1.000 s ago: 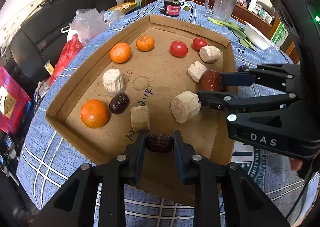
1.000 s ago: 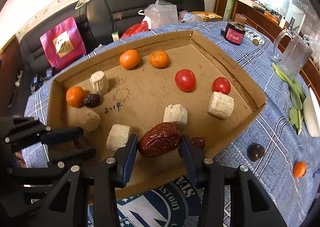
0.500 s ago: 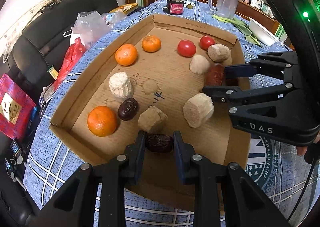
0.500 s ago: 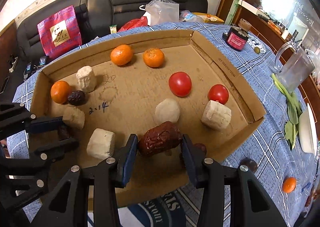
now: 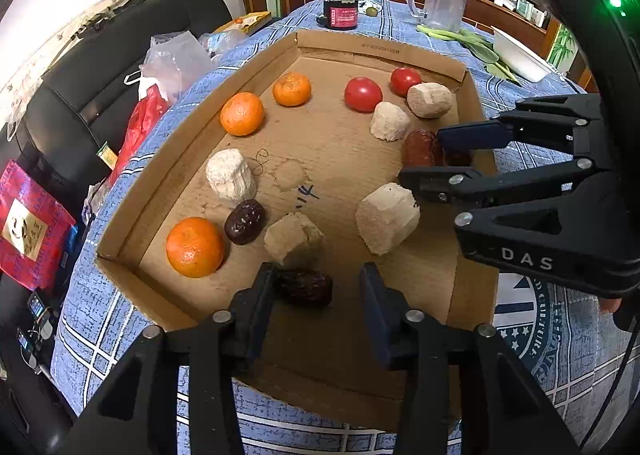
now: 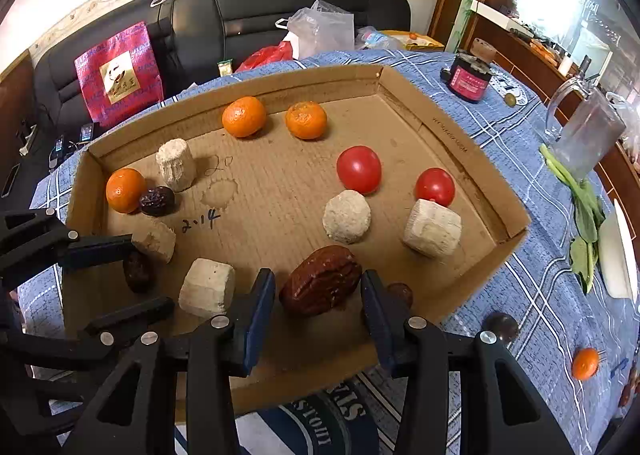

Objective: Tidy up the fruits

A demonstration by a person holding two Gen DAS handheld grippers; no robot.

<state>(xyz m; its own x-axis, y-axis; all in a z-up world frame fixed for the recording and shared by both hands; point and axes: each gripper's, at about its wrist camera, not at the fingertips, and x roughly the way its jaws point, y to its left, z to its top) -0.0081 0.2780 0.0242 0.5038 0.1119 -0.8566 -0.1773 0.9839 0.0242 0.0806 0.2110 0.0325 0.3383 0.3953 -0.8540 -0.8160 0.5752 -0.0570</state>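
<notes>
Left gripper (image 5: pixel 316 291) wide open, dark date (image 5: pixel 305 287) resting loose against its left finger. Right gripper (image 6: pixel 318 291) wide, big red date (image 6: pixel 321 279) loose between, in cardboard tray (image 6: pixel 452 135).

In the cardboard tray (image 6: pixel 460 143), three oranges are counted (image 6: pixel 244 116) (image 6: pixel 306 120) (image 6: pixel 125 190), with a fourth seen on the tablecloth outside it (image 6: pixel 585 363). Two tomatoes are shown (image 6: pixel 359 169) (image 6: pixel 435 187). Five pale cut chunks are counted (image 6: pixel 176 164) (image 6: pixel 346 216) (image 6: pixel 432 228) (image 6: pixel 206 287) (image 6: pixel 155 239). Three dates are seen lying on the tray floor (image 6: pixel 157 200) (image 6: pixel 138 270) (image 6: pixel 321 279) (a fourth dark fruit (image 6: pixel 400 292) is partly hidden behind a finger). One dark round fruit is seen on the cloth (image 6: pixel 500 328). One glass pitcher (image 6: pixel 586 135) and one lidded jar (image 6: pixel 468 79) are shown.
</notes>
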